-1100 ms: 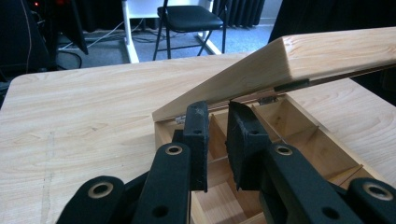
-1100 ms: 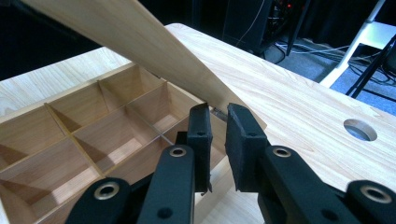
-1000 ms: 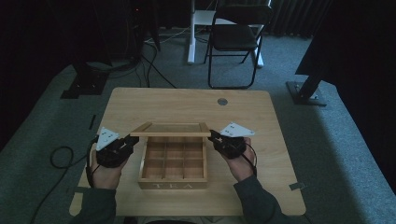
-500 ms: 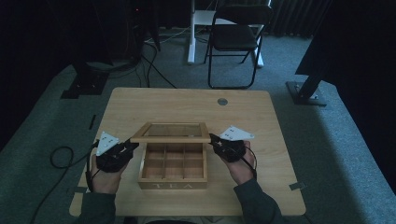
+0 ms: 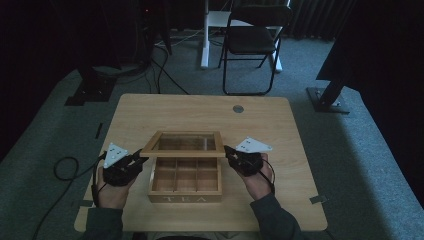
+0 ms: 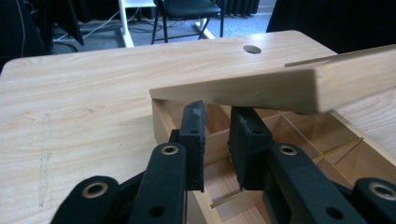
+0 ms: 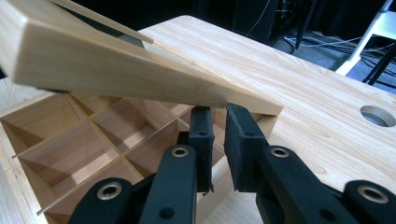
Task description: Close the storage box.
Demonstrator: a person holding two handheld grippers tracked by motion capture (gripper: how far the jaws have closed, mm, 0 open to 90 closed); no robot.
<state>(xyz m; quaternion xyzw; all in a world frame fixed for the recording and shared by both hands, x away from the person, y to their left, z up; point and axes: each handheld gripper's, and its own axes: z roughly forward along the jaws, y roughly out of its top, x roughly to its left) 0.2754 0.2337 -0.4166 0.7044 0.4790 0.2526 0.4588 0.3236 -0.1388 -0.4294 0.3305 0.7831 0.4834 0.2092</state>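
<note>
At centre frame, both slightly parted grippers, left gripper [image 5: 134, 162] and right gripper [image 5: 231, 153], prop the glass-paned wooden lid [image 5: 183, 144] above the partitioned wooden tea box [image 5: 185, 186], seemingly opening it.

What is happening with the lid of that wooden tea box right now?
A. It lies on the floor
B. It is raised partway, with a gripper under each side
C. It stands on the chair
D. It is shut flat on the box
B: the lid tilts above the open box, with the left gripper and right gripper under its side edges.
</note>
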